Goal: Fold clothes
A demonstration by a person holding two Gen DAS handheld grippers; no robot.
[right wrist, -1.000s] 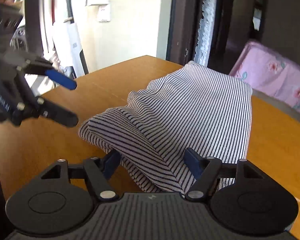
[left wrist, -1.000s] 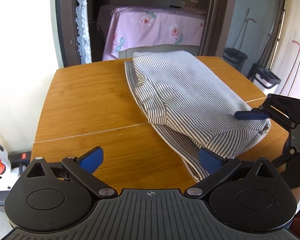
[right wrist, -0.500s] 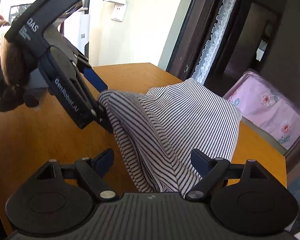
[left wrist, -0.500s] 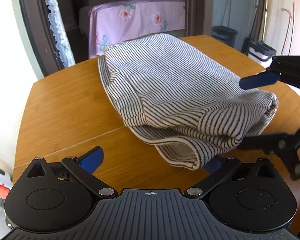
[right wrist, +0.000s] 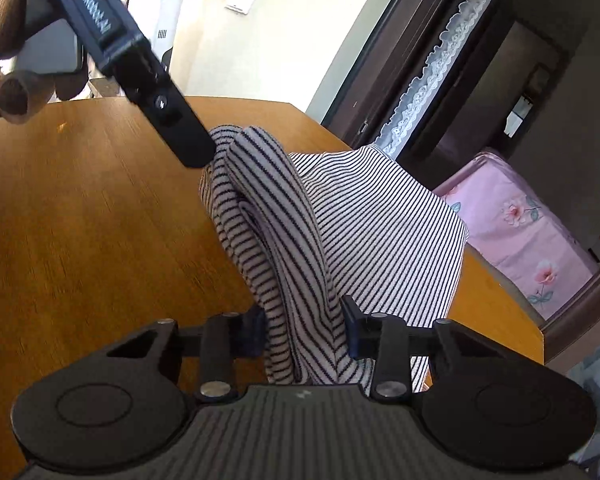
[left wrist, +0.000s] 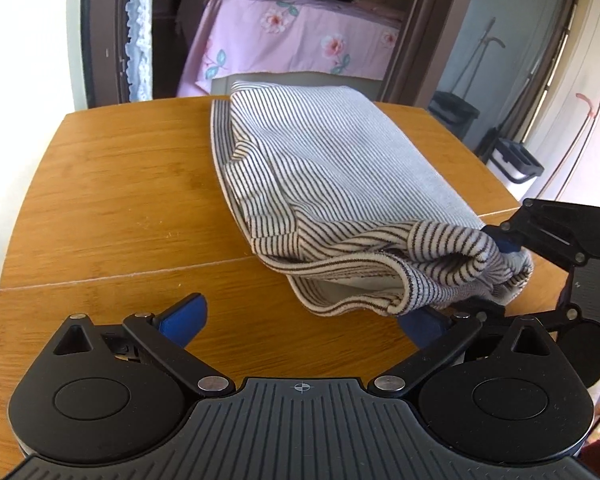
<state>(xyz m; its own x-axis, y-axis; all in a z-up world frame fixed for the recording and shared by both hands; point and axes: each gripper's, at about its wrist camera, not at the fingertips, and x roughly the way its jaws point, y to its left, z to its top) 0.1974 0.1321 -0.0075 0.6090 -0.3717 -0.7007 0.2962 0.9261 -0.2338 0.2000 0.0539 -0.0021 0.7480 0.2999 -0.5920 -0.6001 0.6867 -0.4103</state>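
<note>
A black-and-white striped garment point(left wrist: 340, 184) lies folded on the wooden table point(left wrist: 120, 184), its thick layered edge towards me. In the left wrist view my left gripper point(left wrist: 300, 318) is open, low over the table; the garment's near hem reaches just above its right finger, and no pad presses on cloth. My right gripper point(right wrist: 303, 332) has its jaws closing, with the bunched fold of the garment point(right wrist: 292, 264) filling the gap and both blue pads against it. From the left wrist view the right gripper point(left wrist: 512, 248) grips the garment's near right corner. The left gripper point(right wrist: 192, 152) touches the fold's far end.
A seam point(left wrist: 120, 276) crosses the table. Behind the table's far edge is a doorway with a lace curtain point(left wrist: 140, 28) and a pink flowered bed point(left wrist: 292, 40). Dark bins point(left wrist: 516, 160) stand on the floor to the right. A gloved hand point(right wrist: 4, 80) holds the left gripper.
The right gripper's jaws rolled, opened wider, then closed onto the bunched fold. The left gripper swung around the garment's near edge and came close to it, still open.
</note>
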